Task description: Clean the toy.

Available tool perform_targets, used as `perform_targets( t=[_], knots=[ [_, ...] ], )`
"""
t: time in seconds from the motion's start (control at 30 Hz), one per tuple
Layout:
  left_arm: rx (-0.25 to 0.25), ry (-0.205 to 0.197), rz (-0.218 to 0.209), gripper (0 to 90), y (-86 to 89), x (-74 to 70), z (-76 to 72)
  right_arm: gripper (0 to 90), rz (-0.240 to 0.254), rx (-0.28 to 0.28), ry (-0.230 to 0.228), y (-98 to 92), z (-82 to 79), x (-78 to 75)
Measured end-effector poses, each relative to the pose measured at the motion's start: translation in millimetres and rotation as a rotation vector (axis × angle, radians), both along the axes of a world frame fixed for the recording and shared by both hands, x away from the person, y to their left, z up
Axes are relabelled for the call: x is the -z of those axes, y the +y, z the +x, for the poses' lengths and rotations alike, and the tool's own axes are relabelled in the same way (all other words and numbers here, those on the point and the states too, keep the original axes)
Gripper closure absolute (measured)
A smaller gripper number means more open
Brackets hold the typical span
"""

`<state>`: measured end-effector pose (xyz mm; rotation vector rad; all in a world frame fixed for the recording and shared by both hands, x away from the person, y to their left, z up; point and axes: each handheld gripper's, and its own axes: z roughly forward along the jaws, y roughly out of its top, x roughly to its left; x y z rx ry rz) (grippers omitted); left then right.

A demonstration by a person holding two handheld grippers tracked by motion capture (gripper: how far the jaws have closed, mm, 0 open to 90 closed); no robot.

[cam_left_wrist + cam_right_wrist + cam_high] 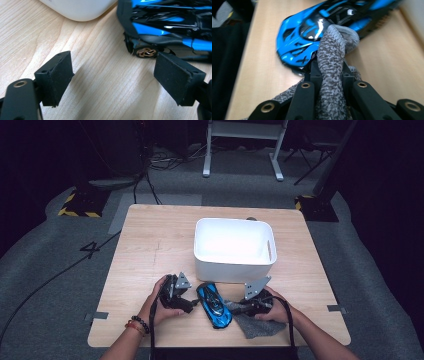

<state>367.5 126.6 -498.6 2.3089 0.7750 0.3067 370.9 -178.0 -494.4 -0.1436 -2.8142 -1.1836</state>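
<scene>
Cloth (332, 75) pinched in right gripper (329, 72), against blue toy car (214, 305); left gripper (113, 75) spread beside it.

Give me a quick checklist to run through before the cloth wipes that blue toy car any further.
1. Grey cloth pinched firmly in right gripper: ok.
2. Cloth touching blue toy car: ok, bunched against its top.
3. Left gripper steadying the car: not ok, jaws open, nothing between them.
4. Car flat on the table: ok.
5. White bin clear of the car: cannot tell, they sit very close.
</scene>
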Motion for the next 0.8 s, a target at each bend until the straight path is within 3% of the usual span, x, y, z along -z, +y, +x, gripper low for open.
perform_targets(
  t=[0.1,0.17,0.27,0.33,0.37,0.43,0.53,0.63,0.8],
  knots=[
    [-0.003,0.001,-0.007,16.1,0.7,-0.8,0.1,77.6,-0.009,-0.015,-0.005,2.2,-4.3,-1.0],
    [0.014,-0.008,-0.021,18.3,2.2,-2.7,-2.0,73.7,-0.016,0.011,-0.022,2.1,-4.0,-2.4],
    [0.04,-0.026,-0.049,18.4,1.9,-8.3,-7.4,72.2,-0.032,0.143,-0.098,-1.3,1.8,-7.8],
    [0.061,-0.04,-0.082,18.3,1.5,-12.6,-10.8,65.8,-0.033,0.269,-0.144,-3.6,8.0,-9.1],
    [0.064,-0.045,-0.092,18.2,0.7,-13.9,-12.1,57.5,-0.027,0.303,-0.139,-4.7,10.0,-8.8],
    [0.07,-0.042,-0.122,18.0,-0.5,-15.8,-13.7,41.1,-0.029,0.315,-0.141,-5.0,10.9,-8.3],
    [0.076,-0.037,-0.161,18.1,-2.7,-18.3,-13.9,36.5,-0.033,0.314,-0.146,-5.4,9.7,-11.5],
    [0.078,-0.032,-0.17,18.1,-6.3,-18.5,-14.4,38.1,-0.036,0.298,-0.149,-10.2,6.7,-18.3],
    [0.077,-0.005,-0.161,18.4,-12.8,-14.5,-12.4,45.5,-0.092,0.298,-0.117,-29.5,2.9,-21.7]
  ],
)
